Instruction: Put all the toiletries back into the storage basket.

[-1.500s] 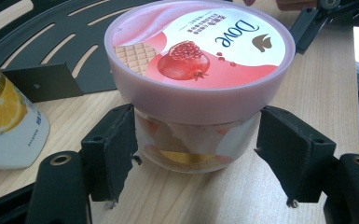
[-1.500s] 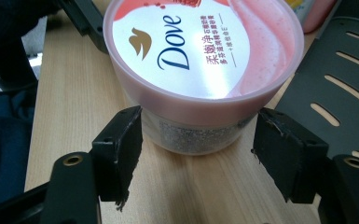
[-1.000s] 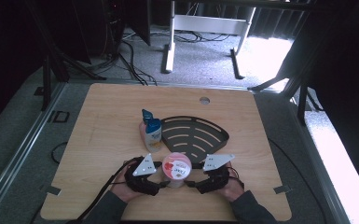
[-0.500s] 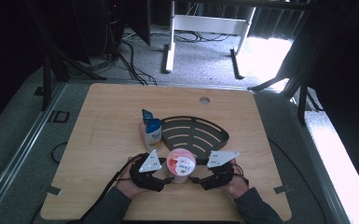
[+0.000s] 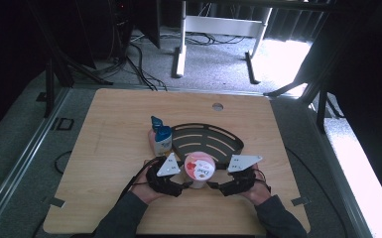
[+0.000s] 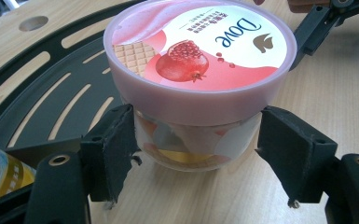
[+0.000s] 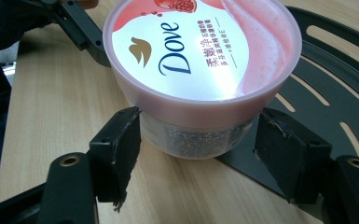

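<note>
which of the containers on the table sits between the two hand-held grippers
The pink-lidded Dove tub, with pomegranate art on its lid. The blue-capped bottle stands apart, left of the black rack, with no jaws around it.

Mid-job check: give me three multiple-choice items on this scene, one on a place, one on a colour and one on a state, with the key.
1. Where does the blue-capped bottle stand?
A. At the left end of the slotted rack
B. On the floor
C. At the far right corner

2. What colour is the slotted rack?
A. White
B. Black
C. Yellow

3. How is the Dove tub standing?
A. On its side
B. Upright with the lid off
C. Upright with the lid on

Key:
1 A: the high view shows the bottle right beside the rack's left end.
2 B: the rack is black in the high view and in both gripper views.
3 C: both gripper views show the printed lid seated on the upright tub.
</note>
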